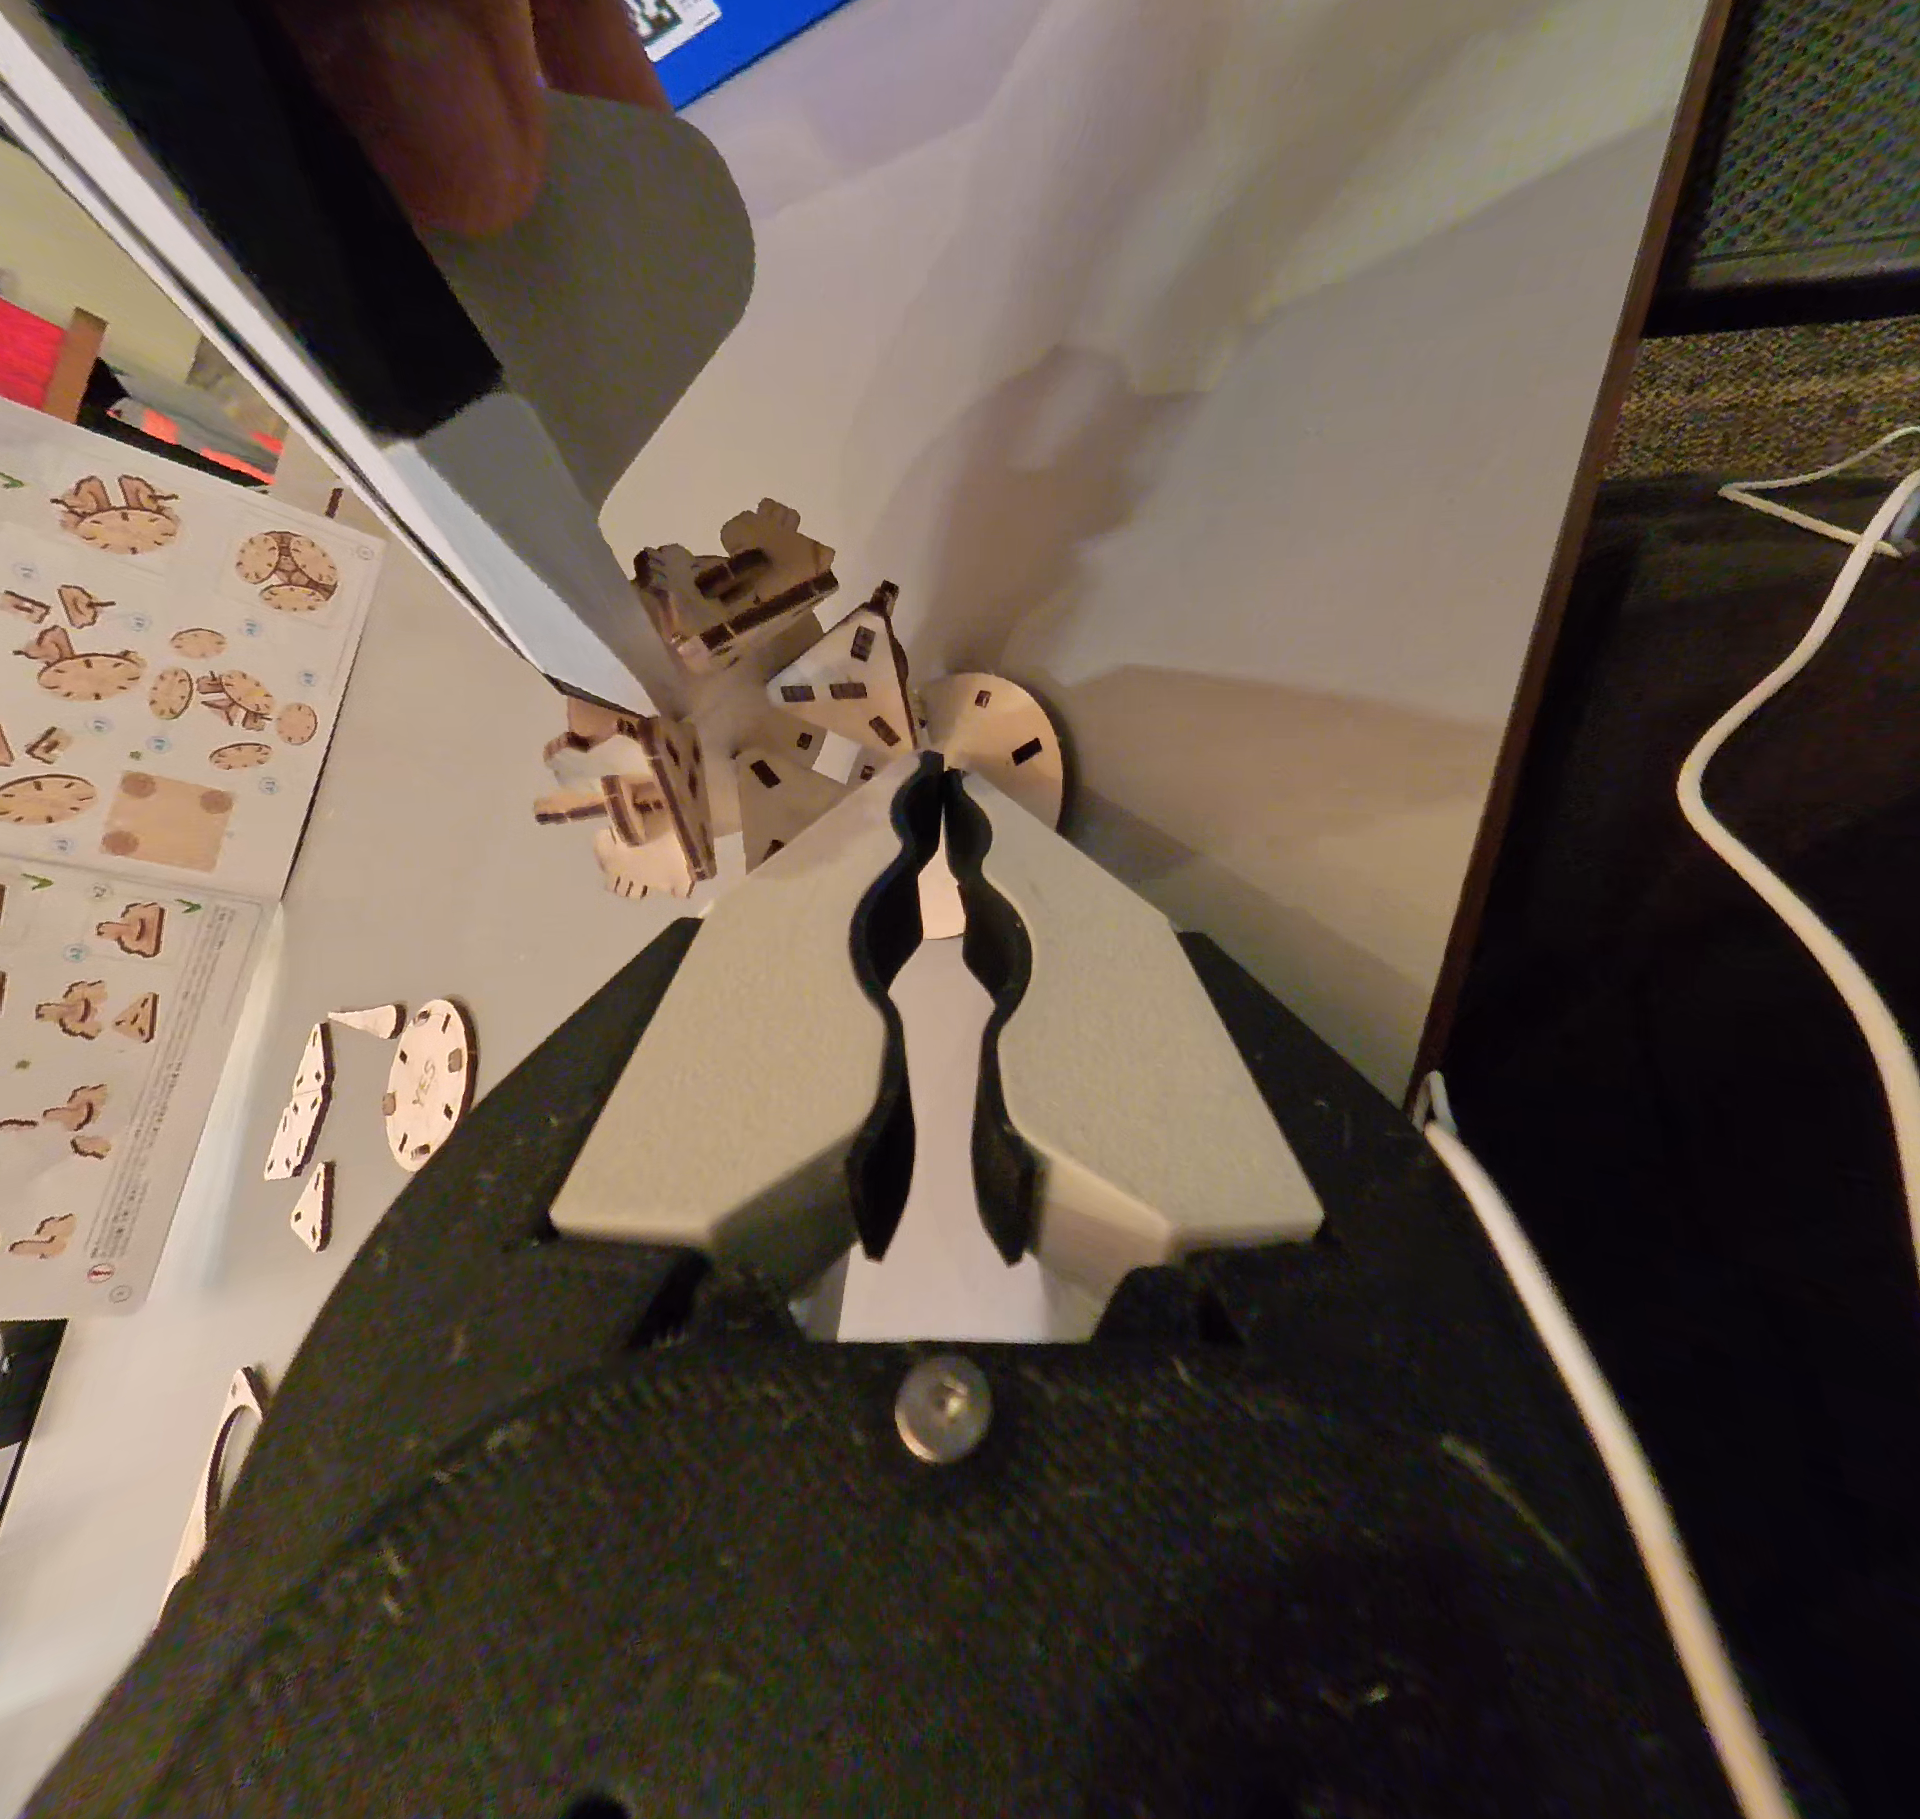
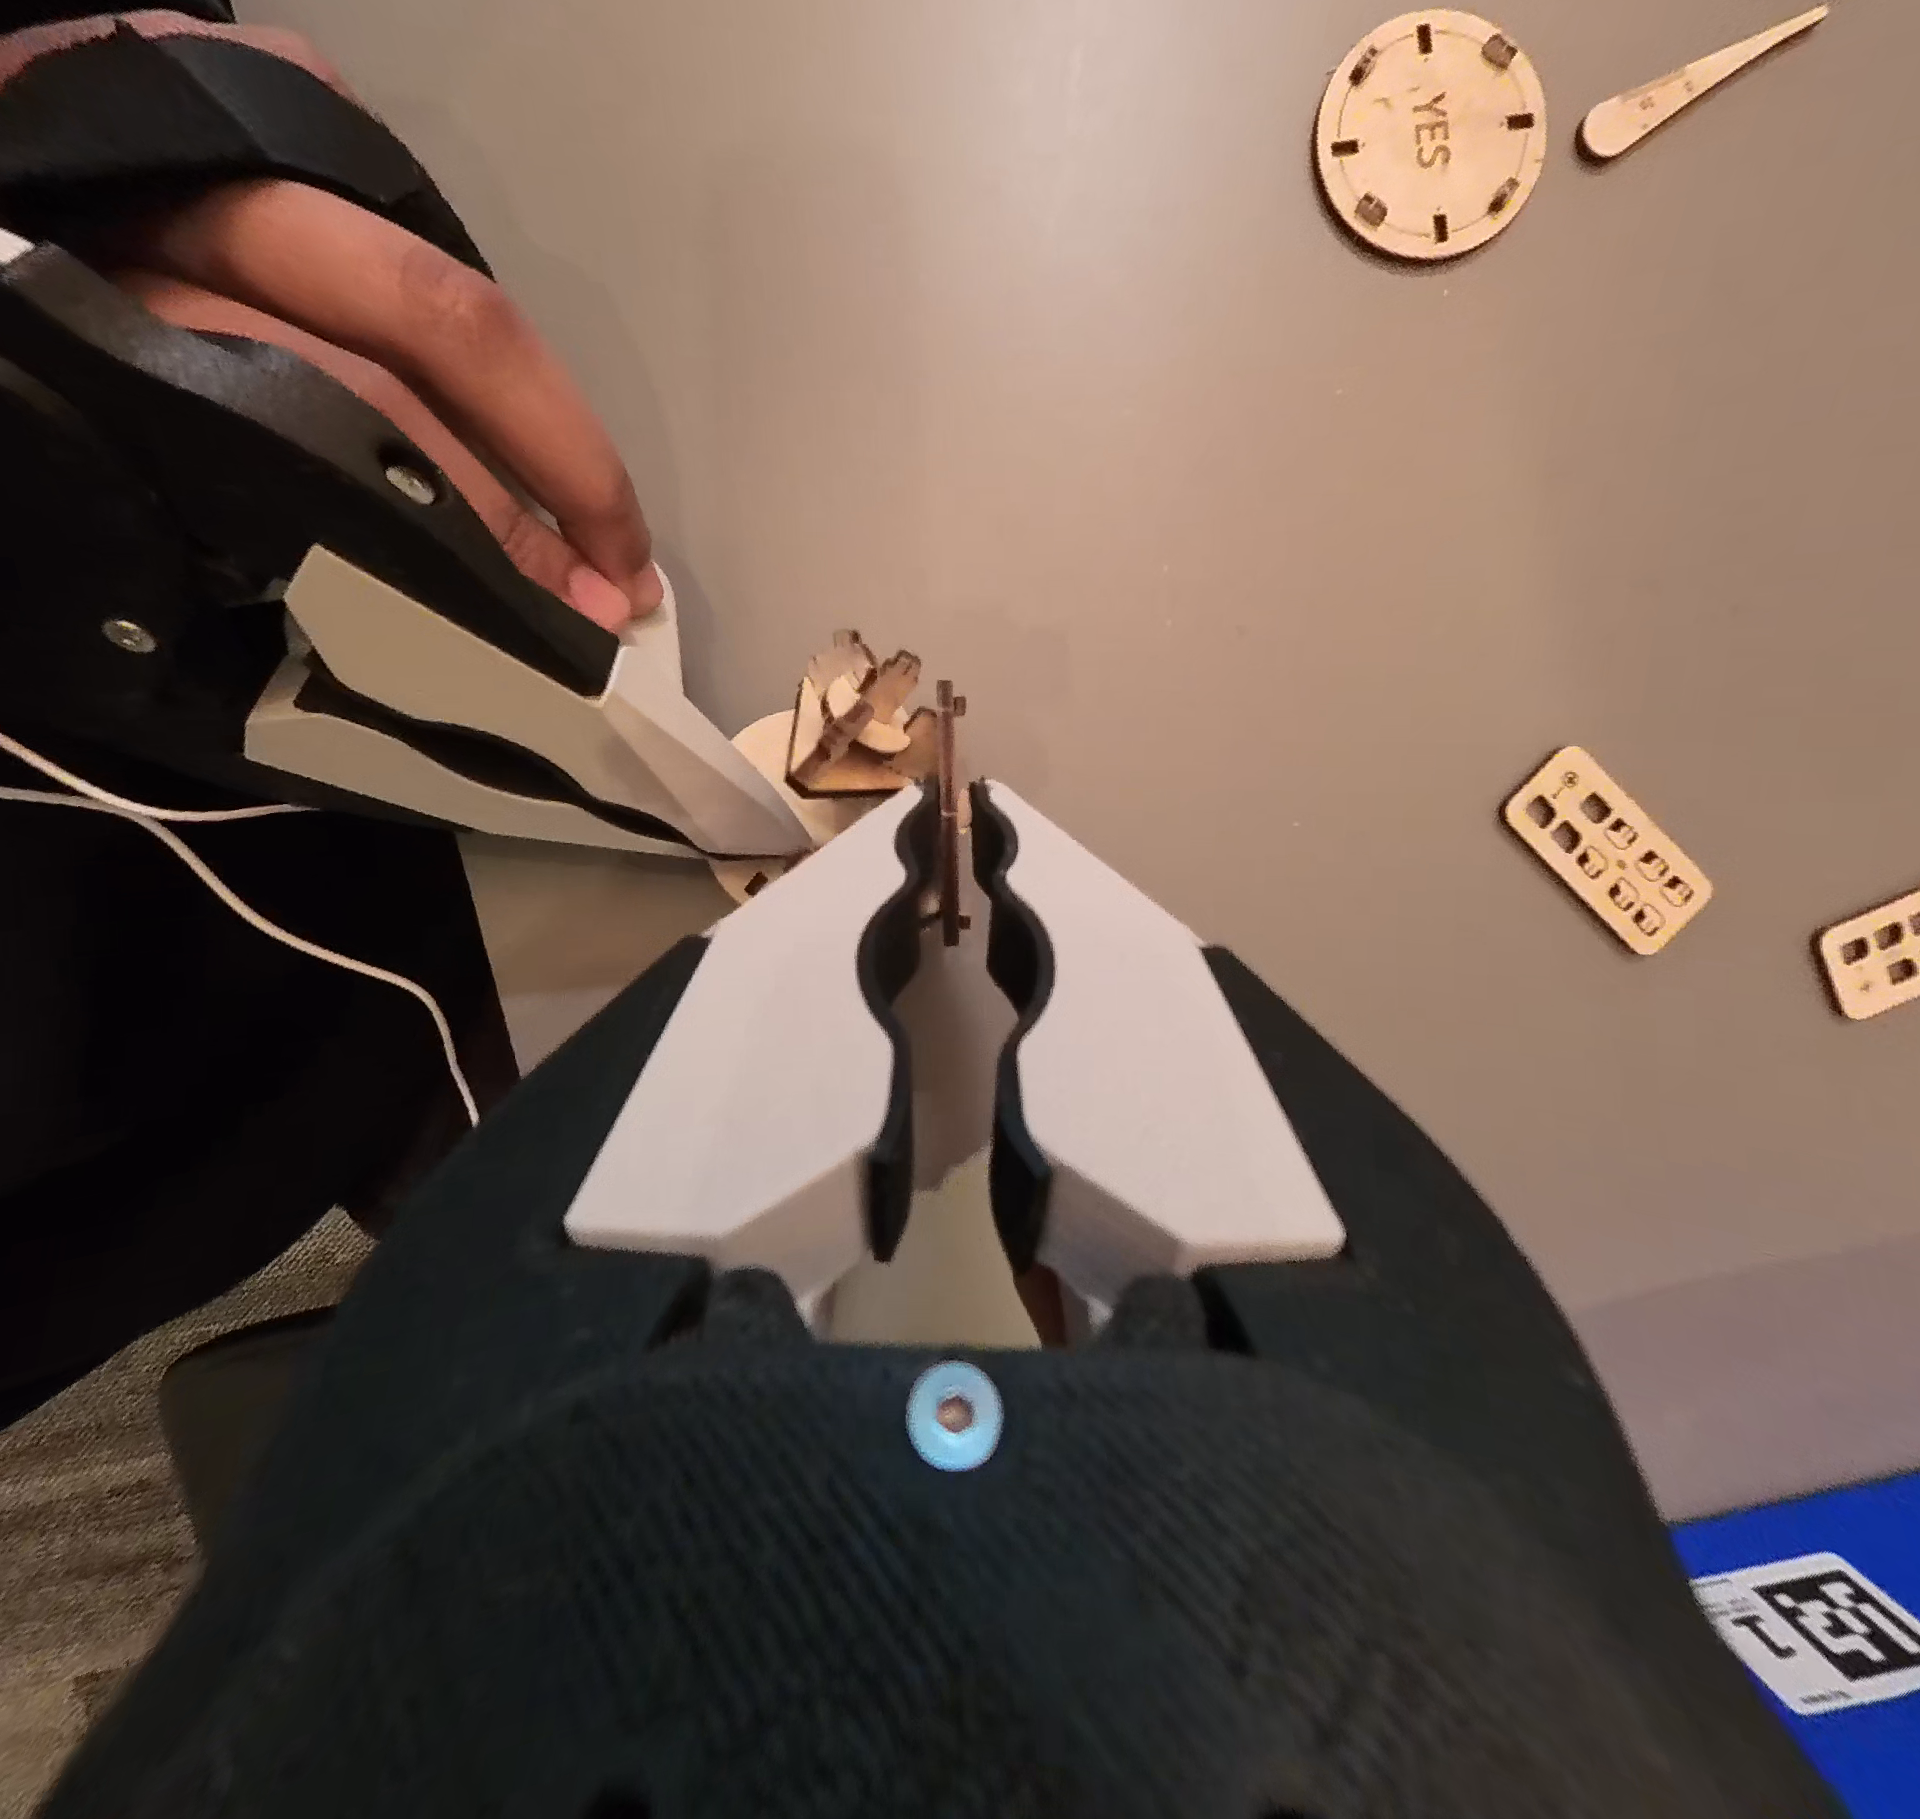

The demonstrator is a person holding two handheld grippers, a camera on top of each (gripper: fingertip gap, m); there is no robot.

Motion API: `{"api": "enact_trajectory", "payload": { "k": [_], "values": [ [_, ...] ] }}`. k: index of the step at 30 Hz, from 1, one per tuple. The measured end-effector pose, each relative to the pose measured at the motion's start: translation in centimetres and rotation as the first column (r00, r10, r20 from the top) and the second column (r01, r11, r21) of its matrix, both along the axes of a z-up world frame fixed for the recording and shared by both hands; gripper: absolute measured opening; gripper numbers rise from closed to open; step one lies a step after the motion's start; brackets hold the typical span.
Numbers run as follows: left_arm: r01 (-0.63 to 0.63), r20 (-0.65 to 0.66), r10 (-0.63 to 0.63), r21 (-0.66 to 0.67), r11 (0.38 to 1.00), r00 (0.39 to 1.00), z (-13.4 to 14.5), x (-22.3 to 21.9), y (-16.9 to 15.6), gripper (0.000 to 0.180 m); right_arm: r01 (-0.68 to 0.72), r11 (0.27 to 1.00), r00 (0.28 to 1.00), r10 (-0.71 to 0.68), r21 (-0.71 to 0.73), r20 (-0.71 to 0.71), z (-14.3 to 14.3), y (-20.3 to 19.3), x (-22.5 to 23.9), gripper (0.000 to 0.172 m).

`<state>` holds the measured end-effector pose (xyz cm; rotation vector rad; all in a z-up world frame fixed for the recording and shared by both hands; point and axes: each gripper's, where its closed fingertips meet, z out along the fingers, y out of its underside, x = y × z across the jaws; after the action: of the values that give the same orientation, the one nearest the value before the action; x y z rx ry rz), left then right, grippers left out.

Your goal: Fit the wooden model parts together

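Left gripper (image 1: 940, 770) clamped on the wooden disc's (image 1: 1003, 743) rim; right gripper (image 2: 951, 795) clamped on an upright wooden panel (image 2: 947, 730). Model part-built; loose pieces (image 2: 1430, 133) lie far right.

My left tongs (image 1: 940, 767) close on the rim of the disc (image 1: 1003, 741) at the model's (image 1: 727, 699) base, near the table's (image 1: 1247, 419) right edge. My right tongs (image 2: 951, 813) reach in from the opposite side, gripping an upright panel (image 2: 948, 730) of the model. Left of the model lie the instruction sheet (image 1: 156, 730) and loose pieces (image 1: 426, 1083). A cable (image 1: 1766, 886) runs off the table, right.
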<state>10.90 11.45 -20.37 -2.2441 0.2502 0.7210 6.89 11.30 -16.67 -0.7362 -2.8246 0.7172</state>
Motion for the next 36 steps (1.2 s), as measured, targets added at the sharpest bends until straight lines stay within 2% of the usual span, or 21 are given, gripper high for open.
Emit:
{"api": "enact_trajectory", "payload": {
  "k": [8, 19, 27, 36],
  "values": [
    [0.0, 0.002, 0.0, 0.0, 1.0, 1.0, 0.0, 0.0, -0.01, 0.0, 0.007, 1.0, 1.0, -0.007, 0.007, -0.013, -0.05, 0.08, -0.18, 0.005],
    [0.0, 0.001, 0.0, 0.0, 1.0, 1.0, 0.0, 0.0, 0.0, 0.0, 0.023, 1.0, 0.999, -0.023, 0.014, -0.038, 0.26, 0.55, -0.3, 0.017],
    [0.0, 0.003, 0.0, 0.001, 1.0, 1.0, 0.01, 0.02, 0.0, 0.0, 0.027, 0.999, 0.999, -0.027, 0.024, -0.024, 0.23, 0.51, -0.07, 0.004],
    [0.0, 0.007, 0.0, 0.001, 1.0, 1.0, 0.01, 0.03, 0.01, 0.0, -0.005, 0.999, 1.0, 0.005, 0.047, -0.01, 0.04, 0.22, 0.35, 0.003]
  ]
}}
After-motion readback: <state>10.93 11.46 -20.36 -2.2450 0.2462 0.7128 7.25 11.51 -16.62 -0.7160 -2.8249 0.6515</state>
